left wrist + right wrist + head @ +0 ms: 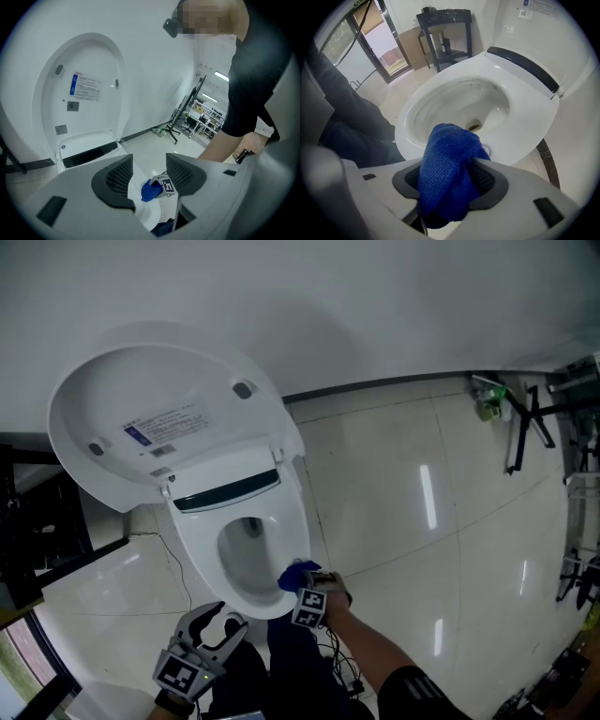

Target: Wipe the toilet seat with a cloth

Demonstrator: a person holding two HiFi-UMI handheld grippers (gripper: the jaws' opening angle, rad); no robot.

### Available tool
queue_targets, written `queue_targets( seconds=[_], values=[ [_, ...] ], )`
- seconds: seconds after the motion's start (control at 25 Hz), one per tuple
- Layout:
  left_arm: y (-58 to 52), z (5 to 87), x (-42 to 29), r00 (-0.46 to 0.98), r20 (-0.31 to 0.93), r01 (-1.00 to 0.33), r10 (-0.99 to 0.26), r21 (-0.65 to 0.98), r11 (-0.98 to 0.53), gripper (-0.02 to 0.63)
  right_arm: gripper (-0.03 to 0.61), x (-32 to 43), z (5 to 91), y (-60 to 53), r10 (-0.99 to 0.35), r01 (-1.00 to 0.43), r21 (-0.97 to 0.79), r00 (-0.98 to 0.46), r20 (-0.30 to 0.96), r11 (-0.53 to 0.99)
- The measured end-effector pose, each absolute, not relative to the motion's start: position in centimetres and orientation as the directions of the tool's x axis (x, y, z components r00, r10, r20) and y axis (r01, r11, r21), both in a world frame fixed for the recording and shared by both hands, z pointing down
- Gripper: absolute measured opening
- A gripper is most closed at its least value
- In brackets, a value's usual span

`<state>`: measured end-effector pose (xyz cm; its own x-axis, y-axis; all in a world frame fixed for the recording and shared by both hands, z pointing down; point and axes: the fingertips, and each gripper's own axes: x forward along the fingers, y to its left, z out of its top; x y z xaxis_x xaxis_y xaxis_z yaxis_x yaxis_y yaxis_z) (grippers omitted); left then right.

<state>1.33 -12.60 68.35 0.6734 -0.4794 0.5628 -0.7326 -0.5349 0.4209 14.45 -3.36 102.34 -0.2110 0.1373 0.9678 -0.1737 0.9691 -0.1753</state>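
Observation:
A white toilet stands with its lid [159,418] raised against the wall, and its seat [292,512] rings the bowl [459,105]. My right gripper [305,585] is shut on a blue cloth [298,574], which rests at the seat's front right rim. In the right gripper view the cloth [447,171] bulges out between the jaws just above the rim [520,136]. My left gripper [217,629] hangs open near the seat's front left, apart from it, with nothing between its fingers [117,180].
A black side table [445,33] stands left of the toilet by a glass door [356,42]. A black stand [525,432] and a green object [487,399] sit by the far wall at right. Glossy tiled floor [431,512] spreads to the right.

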Motion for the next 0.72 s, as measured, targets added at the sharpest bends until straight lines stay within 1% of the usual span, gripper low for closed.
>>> queue_targets(
  seconds=[0.08,0.16,0.2,0.32,0.48,0.56,0.72],
  values=[
    [-12.4,68.0,1.4,0.677,0.556,-0.729,-0.482,0.416,-0.544,0.230,0.253,14.4,102.4,-3.5,0.149,-0.215,-0.200,-0.233,0.961,0.956],
    [-12.3,67.3,1.3,0.684,0.545,-0.722,-0.486,0.410,-0.556,0.230,0.252,14.4,101.7,-4.4,0.149,-0.297,-0.238,-0.294,0.944,0.925],
    [-12.1,67.0,1.2,0.687,0.540,-0.718,-0.486,0.406,-0.565,0.230,0.252,14.4,101.1,-5.4,0.128,-0.348,-0.245,-0.327,0.936,0.905],
    [-11.5,65.8,0.9,0.693,0.530,-0.713,-0.488,0.400,-0.576,0.230,0.252,14.8,97.4,-10.1,-0.008,-0.480,-0.203,-0.402,0.916,0.854],
    [-10.9,63.5,0.2,0.697,0.504,-0.710,-0.511,0.385,-0.589,0.230,0.252,15.2,89.6,-16.1,-0.203,-0.599,-0.157,-0.489,0.848,0.785],
    [-10.6,61.9,-0.2,0.698,0.487,-0.709,-0.525,0.372,-0.599,0.230,0.252,14.8,84.3,-18.3,-0.287,-0.631,-0.139,-0.524,0.802,0.763],
    [-9.0,57.5,-0.9,0.716,0.433,-0.693,-0.548,0.340,-0.636,0.230,0.252,13.2,73.0,-19.6,-0.413,-0.646,-0.092,-0.584,0.699,0.758]
  ],
)
